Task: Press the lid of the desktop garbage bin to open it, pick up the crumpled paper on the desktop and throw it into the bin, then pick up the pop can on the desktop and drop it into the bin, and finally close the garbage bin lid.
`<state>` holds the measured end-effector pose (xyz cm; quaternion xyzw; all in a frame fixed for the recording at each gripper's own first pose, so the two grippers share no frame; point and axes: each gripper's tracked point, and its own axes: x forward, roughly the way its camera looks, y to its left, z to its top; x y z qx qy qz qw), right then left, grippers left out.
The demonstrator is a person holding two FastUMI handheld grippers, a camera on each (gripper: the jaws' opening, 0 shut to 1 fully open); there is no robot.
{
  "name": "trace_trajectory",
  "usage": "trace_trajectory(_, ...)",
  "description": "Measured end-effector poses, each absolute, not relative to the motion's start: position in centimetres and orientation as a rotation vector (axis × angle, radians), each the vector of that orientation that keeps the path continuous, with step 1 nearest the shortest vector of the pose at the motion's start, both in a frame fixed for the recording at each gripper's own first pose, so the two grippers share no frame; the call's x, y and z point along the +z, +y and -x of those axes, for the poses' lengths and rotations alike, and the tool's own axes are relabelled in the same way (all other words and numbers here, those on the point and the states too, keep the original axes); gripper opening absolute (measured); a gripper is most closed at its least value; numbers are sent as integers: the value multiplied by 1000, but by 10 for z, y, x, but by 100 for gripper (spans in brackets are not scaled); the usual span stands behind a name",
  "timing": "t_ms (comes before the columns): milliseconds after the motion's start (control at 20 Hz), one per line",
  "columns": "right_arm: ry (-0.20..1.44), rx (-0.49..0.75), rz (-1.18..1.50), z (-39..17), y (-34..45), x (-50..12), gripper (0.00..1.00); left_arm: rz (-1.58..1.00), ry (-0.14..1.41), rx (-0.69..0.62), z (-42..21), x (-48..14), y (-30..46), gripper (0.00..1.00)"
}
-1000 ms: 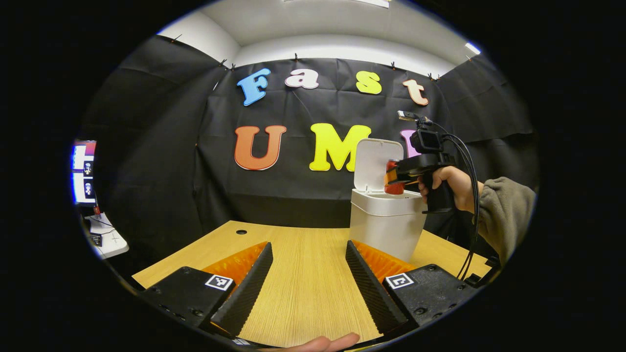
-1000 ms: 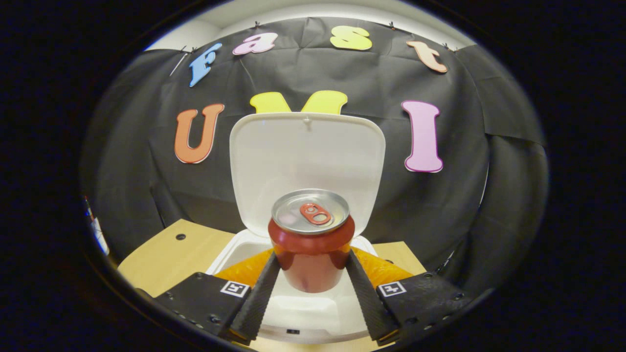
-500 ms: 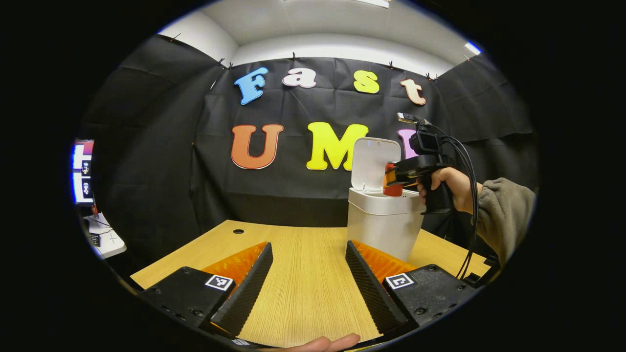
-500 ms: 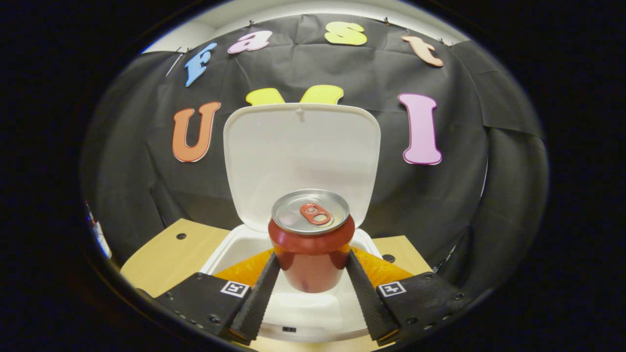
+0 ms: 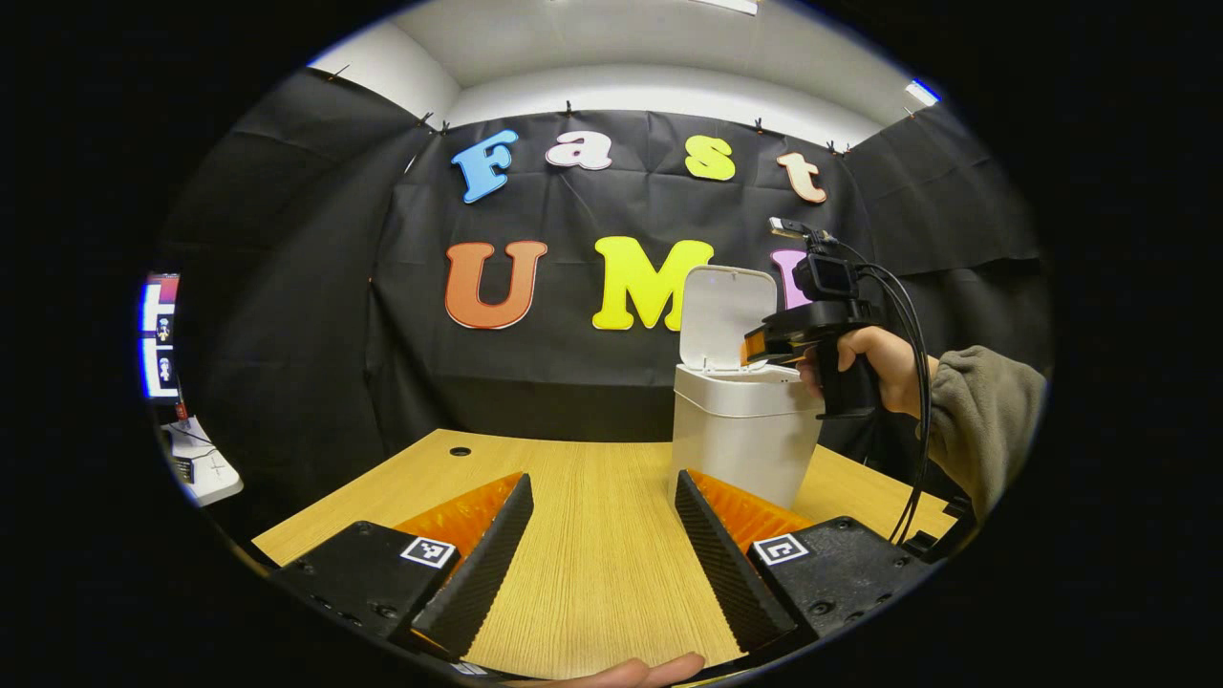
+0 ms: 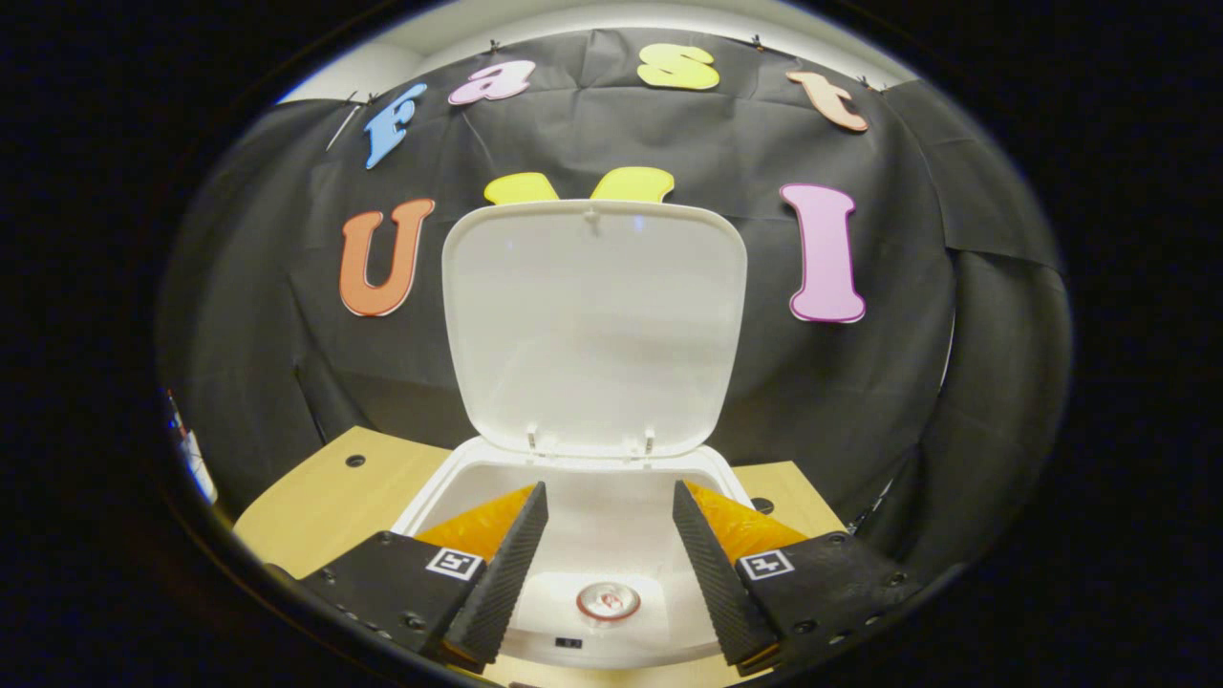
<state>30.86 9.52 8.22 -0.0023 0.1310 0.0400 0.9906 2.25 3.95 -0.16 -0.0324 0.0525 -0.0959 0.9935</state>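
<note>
The right gripper (image 6: 607,573), fingers spread and empty, hangs over the open bin (image 6: 449,487) near the table's (image 5: 592,573) far right edge, lid (image 6: 592,325) upright. The can (image 6: 608,601) lies inside the bin, top showing. The left gripper (image 5: 602,564), also spread, hovers over the table's near edge.

1 bin (image 5: 740,435) on 1 desk (image 5: 592,535), w/ 1 lid (image 6: 592,325), standing up. 1 can (image 6: 608,601) down inside bin, top showing. 2 grippers: left (image 5: 602,535) & right (image 6: 602,545), 2 fingers each. 1 hand (image 5: 874,358) + 1 sleeve (image 5: 984,420). 2 holes in desk (image 6: 354,461) (image 6: 761,505). 1 screen (image 5: 160,334) at far left.
</note>
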Motion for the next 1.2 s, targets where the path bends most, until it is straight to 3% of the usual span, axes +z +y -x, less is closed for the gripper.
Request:
trace_trajectory(250, 244, 83, 16, -306, 98, 94, 83, 76, 119, -181, -25, -6, 42, 97)
trace_trajectory(300, 233, 86, 20, -305, 99, 100, 86, 77, 120, -177, -25, -7, 44, 97)
trace_trajectory(350, 217, 84, 25, -307, 99, 106, 96, 77, 121, -172, -26, -8, 46, 97)
trace_trajectory(400, 203, 90, 27, -304, 101, 111, 97, 71, 121, -160, -28, -7, 47, 97)
trace_trajectory(1200, -38, 177, 40, -330, 117, 261, 95, 89, 118, -111, -43, -15, 59, 98)
